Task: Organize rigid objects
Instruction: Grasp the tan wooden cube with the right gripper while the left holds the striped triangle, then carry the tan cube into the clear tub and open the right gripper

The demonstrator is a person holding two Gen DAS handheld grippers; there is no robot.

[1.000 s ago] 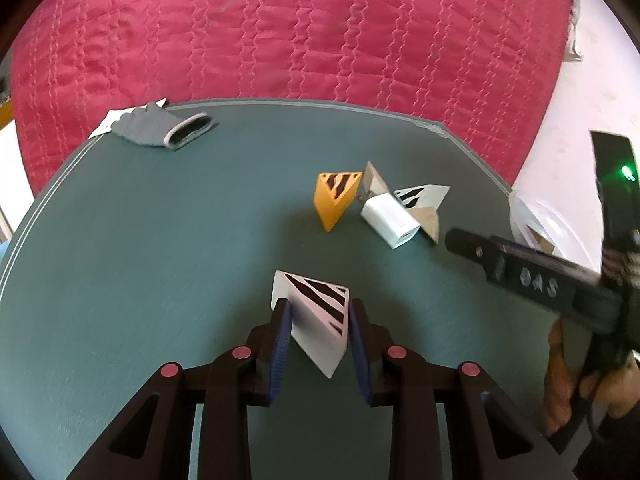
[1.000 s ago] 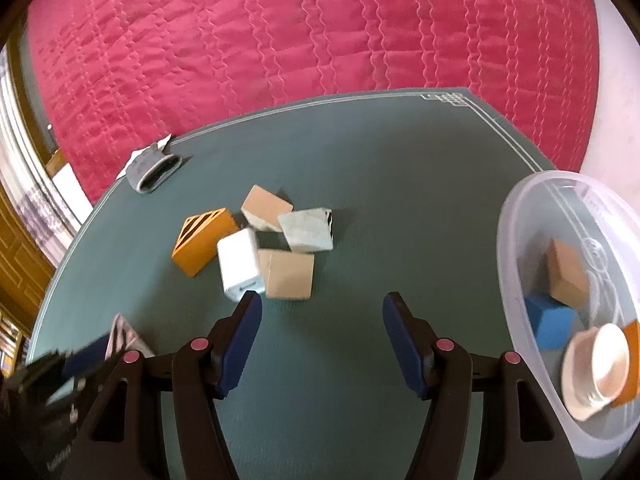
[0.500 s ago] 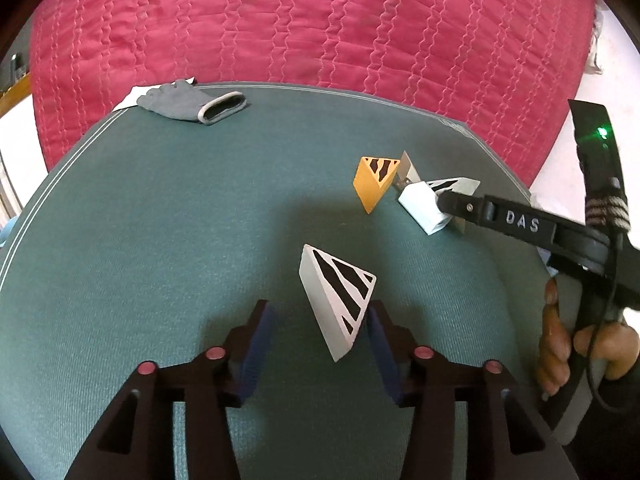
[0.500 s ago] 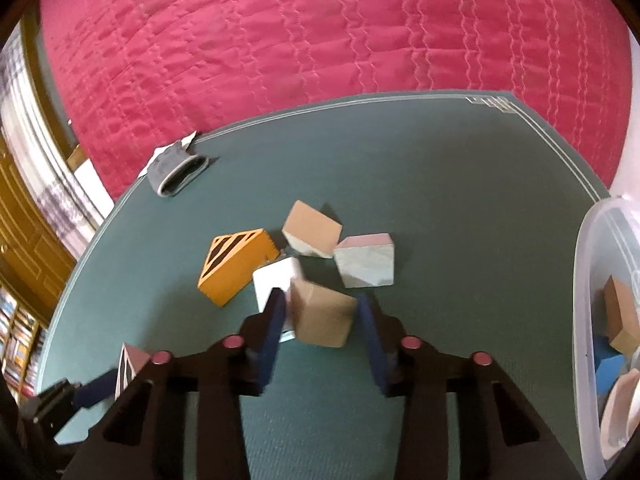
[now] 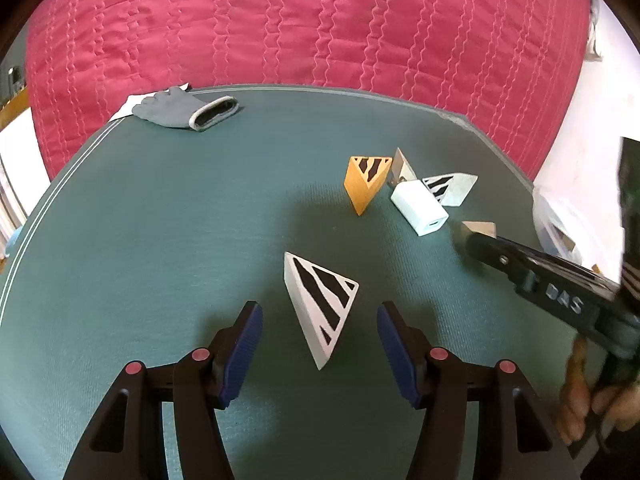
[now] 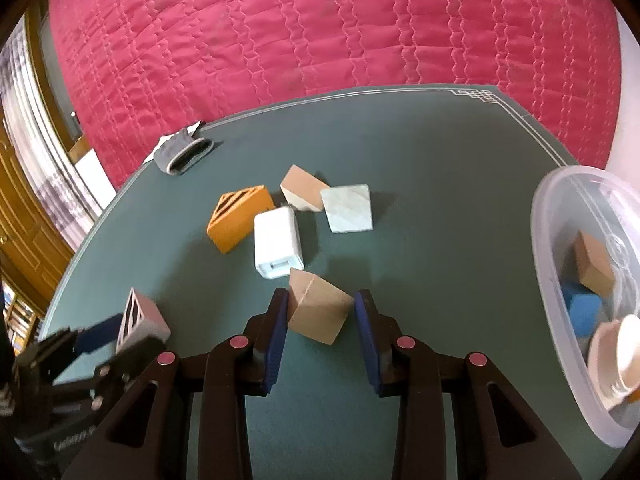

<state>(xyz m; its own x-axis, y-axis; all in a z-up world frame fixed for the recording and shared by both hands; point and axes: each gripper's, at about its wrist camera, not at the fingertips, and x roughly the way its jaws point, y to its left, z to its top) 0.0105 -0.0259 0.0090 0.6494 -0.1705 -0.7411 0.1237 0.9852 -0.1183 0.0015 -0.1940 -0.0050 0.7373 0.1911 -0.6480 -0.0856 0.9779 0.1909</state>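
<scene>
My left gripper [image 5: 319, 342] is open, its blue pads either side of a white wedge block with black stripes [image 5: 320, 300] that lies on the green table [image 5: 160, 240]. My right gripper [image 6: 320, 330] is shut on a tan wedge block [image 6: 318, 310] and holds it just off the table, pulled back from the pile. In the pile are an orange striped wedge [image 6: 240, 218], a white charger cube [image 6: 277, 242], another tan wedge [image 6: 302, 194] and a pale grey wedge [image 6: 347, 208]. The striped wedge also shows in the right wrist view [image 6: 140, 318].
A clear plastic bowl [image 6: 552, 208] at the right table edge holds a tan block, a blue block and a cream cup. A grey glove [image 5: 188, 110] lies at the far left edge. A red quilted cover [image 5: 320, 20] hangs behind the table.
My left gripper let go of the striped wedge, opened wide and drew back. My right gripper closed on the tan wedge and pulled it away from the pile toward me.
</scene>
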